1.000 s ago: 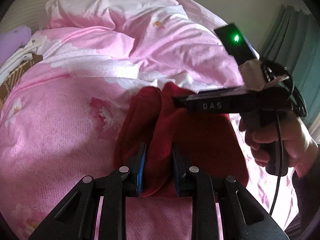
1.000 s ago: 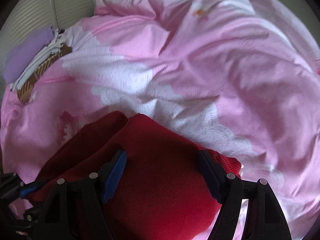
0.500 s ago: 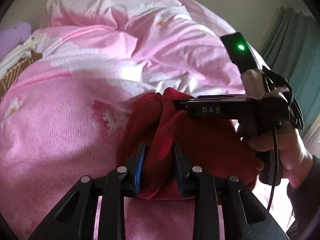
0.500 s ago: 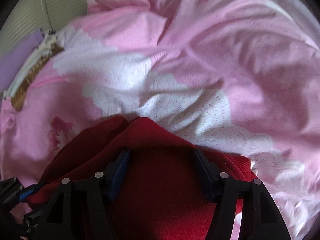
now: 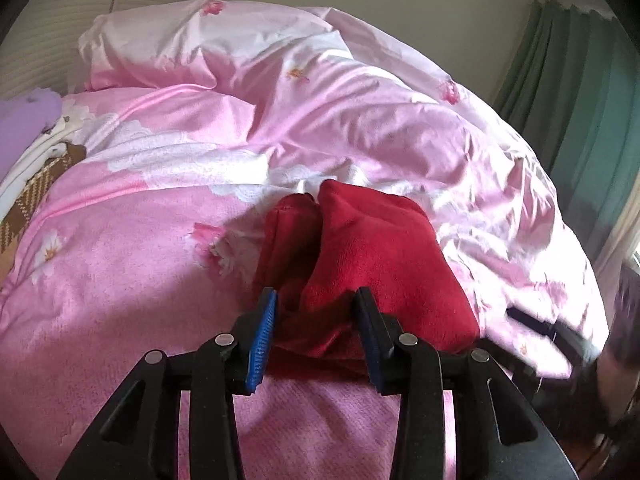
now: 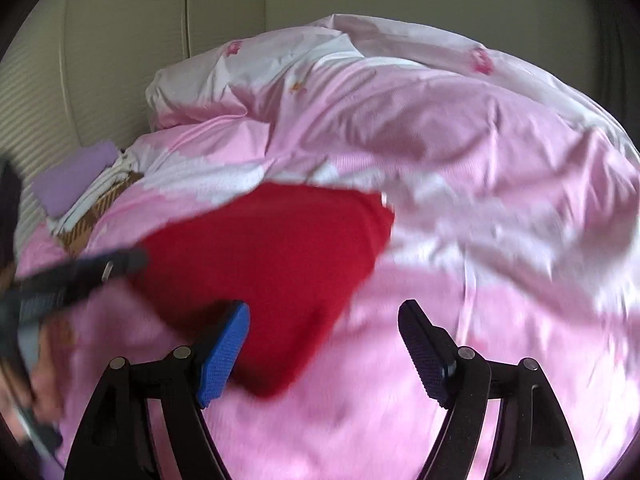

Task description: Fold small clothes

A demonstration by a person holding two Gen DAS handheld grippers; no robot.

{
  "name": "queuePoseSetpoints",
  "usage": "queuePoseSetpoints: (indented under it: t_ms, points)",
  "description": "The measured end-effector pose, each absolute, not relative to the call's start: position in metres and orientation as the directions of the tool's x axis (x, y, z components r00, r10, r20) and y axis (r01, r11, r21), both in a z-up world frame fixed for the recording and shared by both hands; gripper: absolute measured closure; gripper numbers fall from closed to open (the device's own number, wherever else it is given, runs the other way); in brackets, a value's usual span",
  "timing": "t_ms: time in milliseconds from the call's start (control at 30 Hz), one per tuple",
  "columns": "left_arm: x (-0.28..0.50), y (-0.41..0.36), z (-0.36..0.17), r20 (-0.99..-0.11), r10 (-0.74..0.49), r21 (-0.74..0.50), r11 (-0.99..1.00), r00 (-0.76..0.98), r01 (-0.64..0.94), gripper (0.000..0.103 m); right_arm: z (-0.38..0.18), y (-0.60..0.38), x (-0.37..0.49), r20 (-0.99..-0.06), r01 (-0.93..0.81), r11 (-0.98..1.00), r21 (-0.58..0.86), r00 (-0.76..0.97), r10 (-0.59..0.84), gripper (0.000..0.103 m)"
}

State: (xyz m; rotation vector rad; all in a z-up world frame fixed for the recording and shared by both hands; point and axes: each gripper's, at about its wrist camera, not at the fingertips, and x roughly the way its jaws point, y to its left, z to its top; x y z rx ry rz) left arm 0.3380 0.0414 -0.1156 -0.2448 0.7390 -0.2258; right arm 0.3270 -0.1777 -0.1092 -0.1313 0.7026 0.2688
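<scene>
The red garment (image 5: 372, 256) lies folded on the pink quilt (image 5: 120, 280), at twelve o'clock from the left gripper (image 5: 316, 332), whose opening jaws straddle its hem without pressing. The right gripper (image 6: 324, 352), jaws spreading and empty, sits at its five o'clock; only neatening seems left.

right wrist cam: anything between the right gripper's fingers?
No: the right gripper frames only pink duvet; the red garment lies left.

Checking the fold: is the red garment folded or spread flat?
Folded: the red garment lies doubled in a compact bundle on the pink duvet.
</scene>
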Motion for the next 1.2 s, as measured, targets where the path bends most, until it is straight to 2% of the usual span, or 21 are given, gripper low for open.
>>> queuePoseSetpoints:
  t_ms: [267, 300, 367, 400, 467, 633, 733, 767, 800, 867, 900, 967, 1100, 1200]
  points:
    - [0.352, 0.04, -0.123, -0.661, -0.286, -0.285, 0.951, 0.693, 0.12, 0.061, -0.146, -0.16, 0.32, -0.703, -0.27, 0.963, 0.014, 0.682, 0.202, 0.028]
    - [0.354, 0.041, -0.125, -0.666, -0.284, -0.284, 0.952, 0.69, 0.117, 0.06, -0.148, -0.161, 0.323, -0.7, -0.253, 0.967, 0.03, 0.685, 0.202, 0.036]
    - [0.36, 0.042, -0.13, -0.674, -0.285, -0.288, 0.951, 0.682, 0.113, 0.057, -0.152, -0.168, 0.329, -0.702, -0.223, 0.972, 0.076, 0.681, 0.211, 0.045]
    - [0.362, 0.042, -0.133, -0.678, -0.288, -0.289, 0.95, 0.676, 0.115, 0.057, -0.155, -0.171, 0.331, -0.703, -0.217, 0.971, 0.101, 0.675, 0.225, 0.056]
    - [0.365, 0.038, -0.14, -0.691, -0.265, -0.258, 0.959, 0.672, 0.114, 0.054, -0.16, -0.174, 0.331, -0.704, -0.221, 0.963, 0.157, 0.658, 0.266, 0.07]
    - [0.366, 0.04, -0.156, -0.706, -0.244, -0.247, 0.965, 0.664, 0.091, 0.047, -0.17, -0.17, 0.329, -0.725, -0.197, 0.973, 0.117, 0.653, 0.219, 0.073]
    - [0.359, 0.044, -0.15, -0.693, -0.254, -0.264, 0.96, 0.675, 0.09, 0.047, -0.174, -0.172, 0.331, -0.739, -0.207, 0.969, 0.138, 0.63, 0.24, 0.072]
    - [0.355, 0.044, -0.144, -0.686, -0.246, -0.256, 0.962, 0.685, 0.089, 0.047, -0.171, -0.172, 0.329, -0.732, -0.214, 0.967, 0.139, 0.635, 0.246, 0.068]
    - [0.352, 0.044, -0.139, -0.683, -0.24, -0.252, 0.964, 0.69, 0.086, 0.047, -0.165, -0.173, 0.325, -0.721, -0.219, 0.967, 0.132, 0.648, 0.245, 0.058]
    - [0.345, 0.045, -0.128, -0.675, -0.243, -0.257, 0.963, 0.697, 0.087, 0.045, -0.156, -0.174, 0.318, -0.704, -0.219, 0.969, 0.112, 0.671, 0.232, 0.047]
    - [0.342, 0.045, -0.123, -0.67, -0.247, -0.26, 0.961, 0.7, 0.09, 0.044, -0.15, -0.176, 0.313, -0.691, -0.218, 0.97, 0.111, 0.684, 0.233, 0.045]
    - [0.335, 0.044, -0.115, -0.665, -0.251, -0.262, 0.96, 0.703, 0.096, 0.033, -0.14, -0.18, 0.306, -0.67, -0.218, 0.968, 0.126, 0.701, 0.245, 0.043]
    - [0.326, 0.042, -0.105, -0.677, -0.235, -0.254, 0.964, 0.697, 0.078, 0.026, -0.122, -0.197, 0.3, -0.639, -0.214, 0.955, 0.207, 0.709, 0.298, 0.027]
    - [0.321, 0.044, -0.1, -0.69, -0.219, -0.263, 0.964, 0.69, 0.043, 0.025, -0.113, -0.214, 0.305, -0.624, -0.192, 0.937, 0.291, 0.704, 0.338, 0.026]
